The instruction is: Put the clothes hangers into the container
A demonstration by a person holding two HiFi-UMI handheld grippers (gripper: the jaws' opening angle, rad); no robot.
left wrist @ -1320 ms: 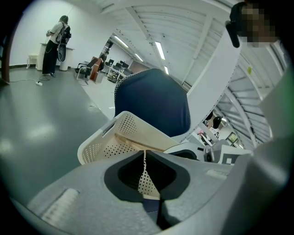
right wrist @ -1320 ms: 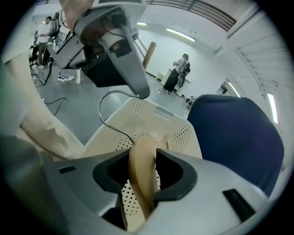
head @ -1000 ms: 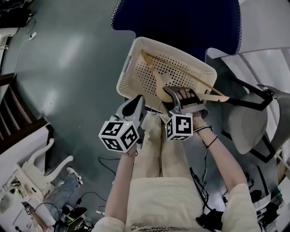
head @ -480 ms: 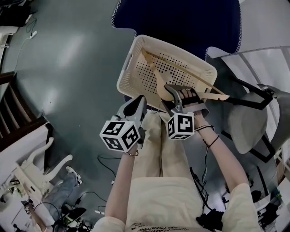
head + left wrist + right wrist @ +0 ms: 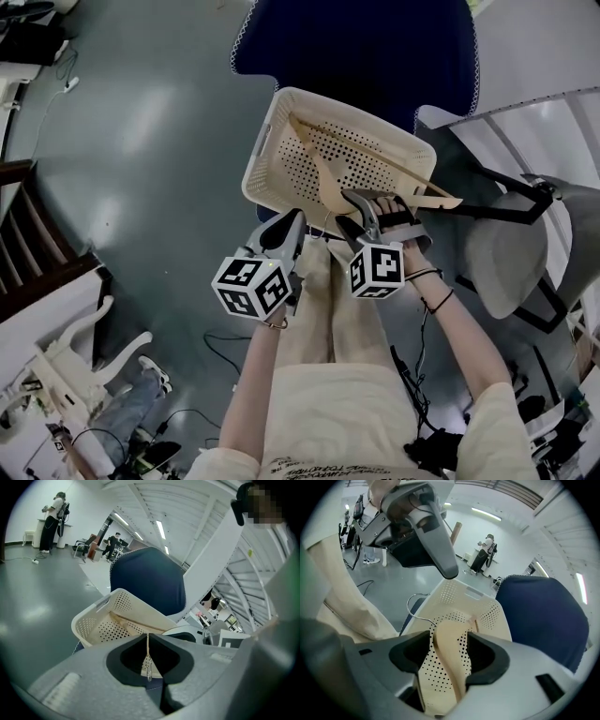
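A cream perforated basket (image 5: 267, 150) stands on a blue chair seat. One wooden hanger (image 5: 375, 155) lies across it, its end poking over the right rim. A second wooden hanger (image 5: 329, 180) leans into the basket's near side, its wire hook (image 5: 323, 225) hanging outside. My right gripper (image 5: 362, 208) straddles this hanger's arm (image 5: 447, 648); its jaws are opening and the wood sits loosely between them. My left gripper (image 5: 292, 223) hovers just left of the hook, shut and empty. In the left gripper view its tips (image 5: 148, 637) meet, with the hook seen beyond them.
The blue chair back (image 5: 356, 47) rises behind the basket. A grey office chair (image 5: 506, 253) and white desk frame stand to the right. The person's legs in beige trousers (image 5: 328, 309) are below the grippers. Cables lie on the grey floor (image 5: 122, 141).
Both grippers and the basket have shifted slightly in the head view. The right gripper's hanger sits a little deeper against the basket. The left gripper stays beside it.
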